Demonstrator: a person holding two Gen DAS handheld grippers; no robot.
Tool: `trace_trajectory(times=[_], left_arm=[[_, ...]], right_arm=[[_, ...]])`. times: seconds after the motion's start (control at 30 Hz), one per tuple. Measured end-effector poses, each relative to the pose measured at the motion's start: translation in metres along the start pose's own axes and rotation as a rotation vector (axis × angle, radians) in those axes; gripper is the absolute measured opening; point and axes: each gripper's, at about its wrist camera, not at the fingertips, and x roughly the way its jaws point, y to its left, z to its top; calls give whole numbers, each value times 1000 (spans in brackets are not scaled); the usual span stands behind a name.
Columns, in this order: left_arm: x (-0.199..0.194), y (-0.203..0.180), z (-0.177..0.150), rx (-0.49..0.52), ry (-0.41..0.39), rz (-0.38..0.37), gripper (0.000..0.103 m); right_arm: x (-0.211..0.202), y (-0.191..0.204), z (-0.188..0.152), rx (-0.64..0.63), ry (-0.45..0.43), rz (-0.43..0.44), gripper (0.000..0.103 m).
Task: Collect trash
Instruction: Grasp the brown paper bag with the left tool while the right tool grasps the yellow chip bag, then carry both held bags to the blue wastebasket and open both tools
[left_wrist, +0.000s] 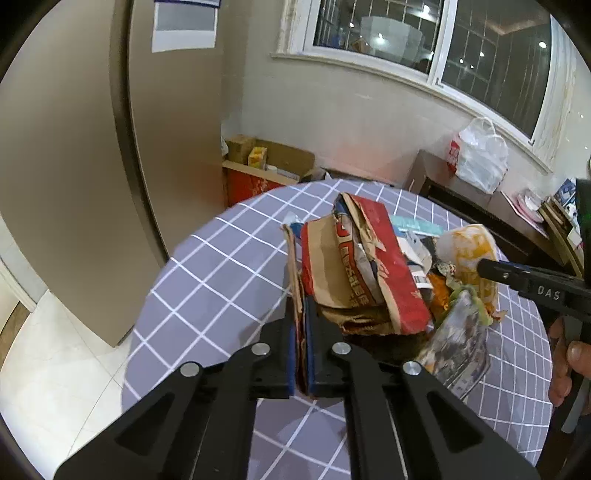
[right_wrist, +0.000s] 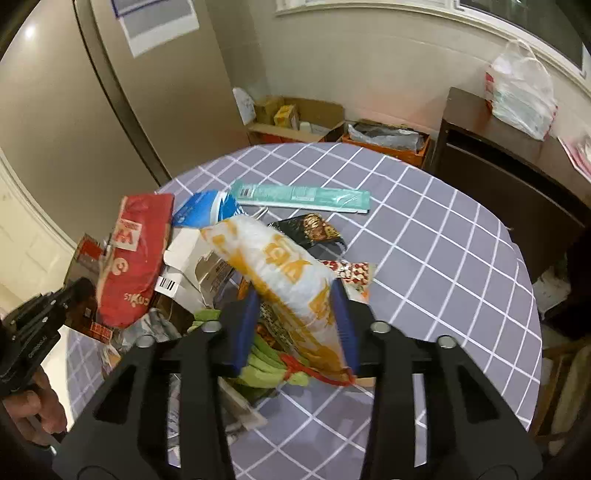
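Observation:
A pile of trash lies on a round table under a grey checked cloth (right_wrist: 443, 229). My left gripper (left_wrist: 301, 310) is shut on the edge of a torn red and brown cardboard box (left_wrist: 354, 266), which stands tilted up from the pile; the right wrist view shows the same box (right_wrist: 136, 258) at the left. My right gripper (right_wrist: 295, 321) is shut on a white and orange plastic bag (right_wrist: 273, 258), its blue pads pressing both sides. Green scraps (right_wrist: 262, 369) lie under that bag.
Loose trash on the cloth: a long teal packet (right_wrist: 299, 195), a blue wrapper (right_wrist: 207, 208), a black snack wrapper (right_wrist: 314, 229) and a printed foil bag (left_wrist: 458, 343). Behind the table are a fridge (left_wrist: 74, 166), open cardboard boxes (right_wrist: 295, 118) and a dark cabinet (right_wrist: 498, 155) bearing a white bag (right_wrist: 521, 96).

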Motion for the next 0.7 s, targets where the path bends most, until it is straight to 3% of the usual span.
trace_trajectory(times=[0.53,0.7], left_arm=[[-90,0,9,16,-169,46,4],[-131,-7,18,35,-247,23,4]], right_arm=[[-87,-39,-21,166,-149,97,33],[-111,-50,-26,193,-189,116,33]])
